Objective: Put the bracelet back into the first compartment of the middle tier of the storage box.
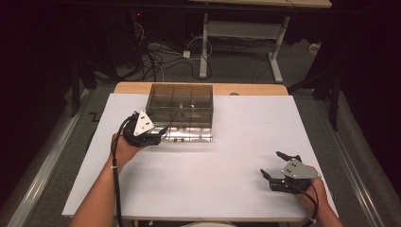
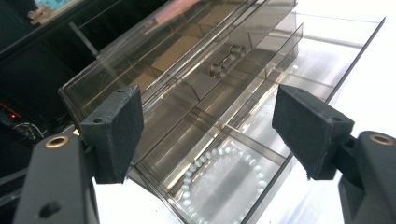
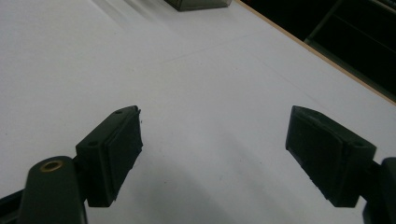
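While empty, left tool (image 2: 208, 135) wide open.

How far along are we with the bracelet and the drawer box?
Done: the bead bracelet lies in the pulled-out drawer of the smoky clear box. In hand: nothing; the left tool is open above it. Left: probably pushing the drawer shut. The right tool waits open.

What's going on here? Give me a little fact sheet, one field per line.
Setting: white table
Main item: smoky clear drawer box
Drawer: bottom drawer pulled out
Contents: white bead bracelet in a drawer compartment
Left gripper: open, jaws apart over the drawer, holding nothing
Right gripper: open, above bare table, away from the box
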